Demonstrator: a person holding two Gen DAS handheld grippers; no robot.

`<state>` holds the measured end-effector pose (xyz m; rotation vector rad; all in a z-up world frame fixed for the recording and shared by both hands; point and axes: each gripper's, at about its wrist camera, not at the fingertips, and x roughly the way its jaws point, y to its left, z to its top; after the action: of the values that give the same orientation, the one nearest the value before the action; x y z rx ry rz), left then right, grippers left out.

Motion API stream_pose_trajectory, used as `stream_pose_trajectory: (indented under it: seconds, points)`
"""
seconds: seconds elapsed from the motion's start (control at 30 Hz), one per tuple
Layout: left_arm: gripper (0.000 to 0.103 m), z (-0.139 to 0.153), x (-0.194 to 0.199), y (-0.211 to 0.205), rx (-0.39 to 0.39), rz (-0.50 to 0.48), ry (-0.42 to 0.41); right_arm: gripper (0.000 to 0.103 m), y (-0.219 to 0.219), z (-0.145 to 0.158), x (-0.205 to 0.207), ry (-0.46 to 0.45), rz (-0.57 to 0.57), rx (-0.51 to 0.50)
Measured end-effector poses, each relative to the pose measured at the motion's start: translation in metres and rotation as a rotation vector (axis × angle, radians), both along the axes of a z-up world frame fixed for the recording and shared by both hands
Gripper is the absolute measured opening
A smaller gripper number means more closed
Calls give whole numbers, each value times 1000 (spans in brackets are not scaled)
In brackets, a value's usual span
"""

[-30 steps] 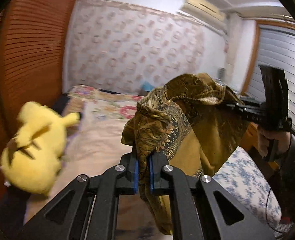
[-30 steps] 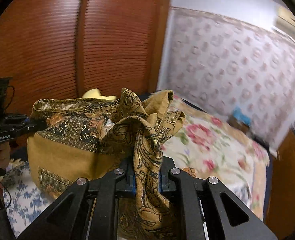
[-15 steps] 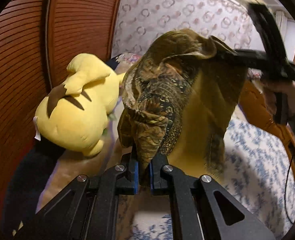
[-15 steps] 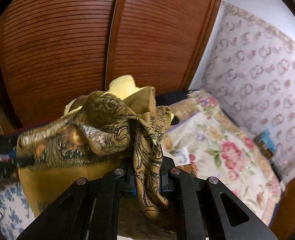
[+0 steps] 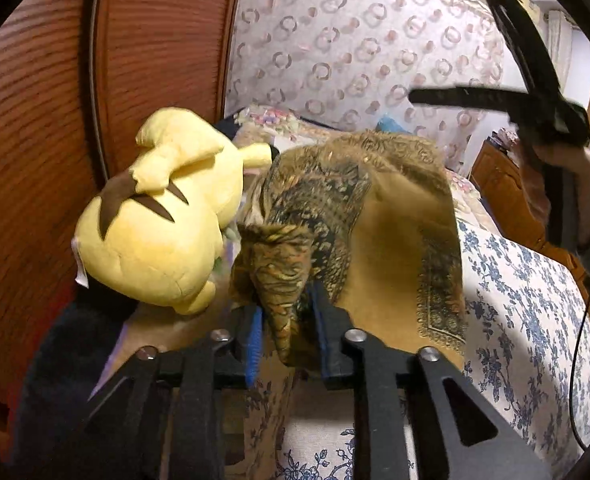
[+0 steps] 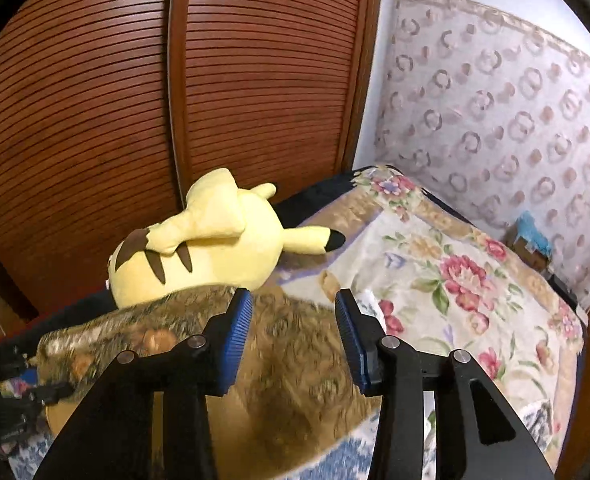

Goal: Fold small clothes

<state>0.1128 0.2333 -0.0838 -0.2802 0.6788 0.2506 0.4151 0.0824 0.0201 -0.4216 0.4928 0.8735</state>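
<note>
On the left wrist view, our left gripper [image 5: 286,334] jaws are opening, cloth [image 5: 379,220] corner hanging loose between them, the rest on the bed ahead. Right wrist view: right gripper [image 6: 293,338] opening, cloth just below the jaws, released.

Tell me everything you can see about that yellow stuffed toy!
The yellow plush toy looks soft and plump, with dark brown stripes on its back, a jagged tail brown at its base, and a black-tipped ear. A small white tag shows at one side. It lies on the bed beside the wooden wardrobe doors, and the brown patterned cloth seems to brush it.
</note>
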Motion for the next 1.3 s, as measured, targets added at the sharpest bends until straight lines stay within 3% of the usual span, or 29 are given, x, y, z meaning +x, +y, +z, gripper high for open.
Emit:
stream_pose_trajectory:
  seconds: [0.17,0.3,0.4,0.63,1.03,1.3]
  points:
    - [47,18,-10,-14,41,-19,-49,45,-54,5,-38,13,-39,47]
    - [71,34,-14,-34,68,-63,-86,45,-93,1,-68,24,-81,86]
    - [78,46,-15,-51,86,-95,-117,45,-125,-2,-94,28,-124,104]
    - [80,67,-16,-101,126,-174,-149,75,-178,-2,-148,23,-230,137]
    - [80,93,-30,-186,146,-307,-199,76,-243,7,-272,-44,-448,250]
    - [80,118,-42,-223,172,-345,-243,76,-266,24,-348,-125,-542,318]
